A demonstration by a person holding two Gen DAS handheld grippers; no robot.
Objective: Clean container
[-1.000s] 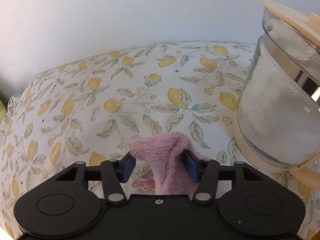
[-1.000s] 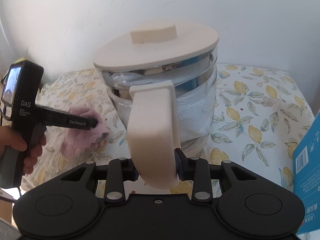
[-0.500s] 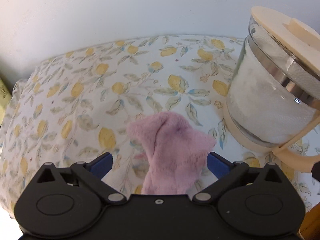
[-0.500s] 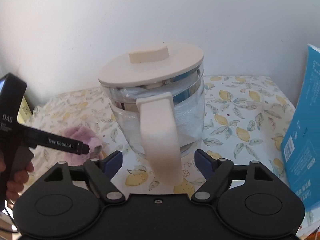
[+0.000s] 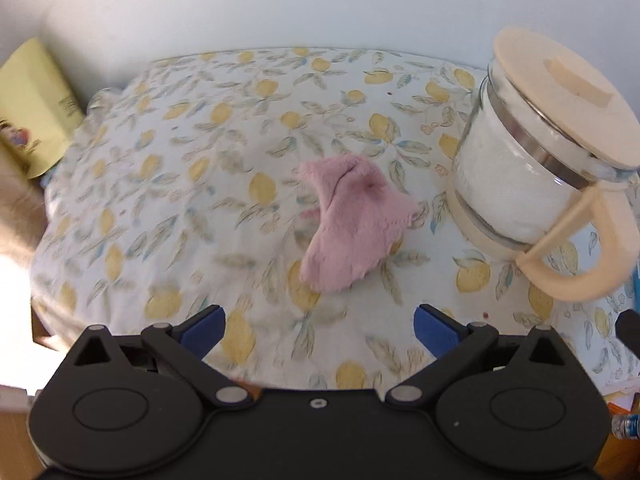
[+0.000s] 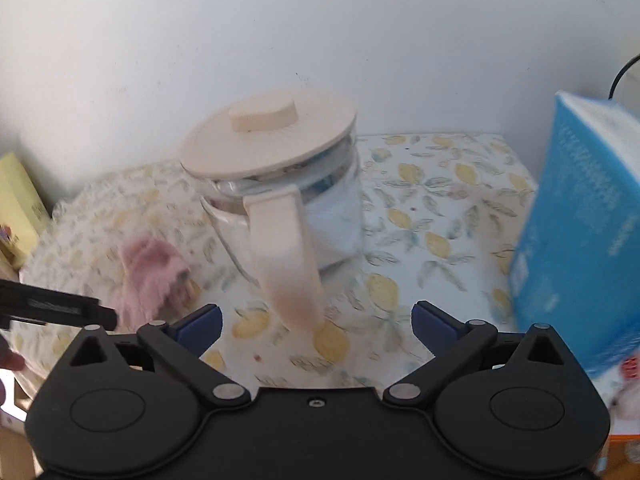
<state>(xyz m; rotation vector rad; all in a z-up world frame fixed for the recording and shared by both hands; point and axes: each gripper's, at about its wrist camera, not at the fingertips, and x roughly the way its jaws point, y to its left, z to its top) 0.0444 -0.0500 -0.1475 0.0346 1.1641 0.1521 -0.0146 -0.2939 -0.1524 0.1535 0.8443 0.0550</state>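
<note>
Lemon-print cloth [image 5: 240, 152] covered the table; a pink rag [image 5: 352, 224] lay beside the lidded jug [image 6: 280, 192]. Left gripper [image 5: 320, 326] and right gripper [image 6: 316, 322] both gaped, holding nothing.

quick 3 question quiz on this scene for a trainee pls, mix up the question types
1. True or false: the left gripper is shut on the pink cloth.
2. What stands at the table's right side, past the glass jug? A) blue box B) red bowl C) green bottle
3. Fill in: the jug's cream lid is ___ the jug.

Key
1. False: its fingers are spread and the cloth lies on the lemon-print tablecloth.
2. A, the blue box.
3. on
</note>
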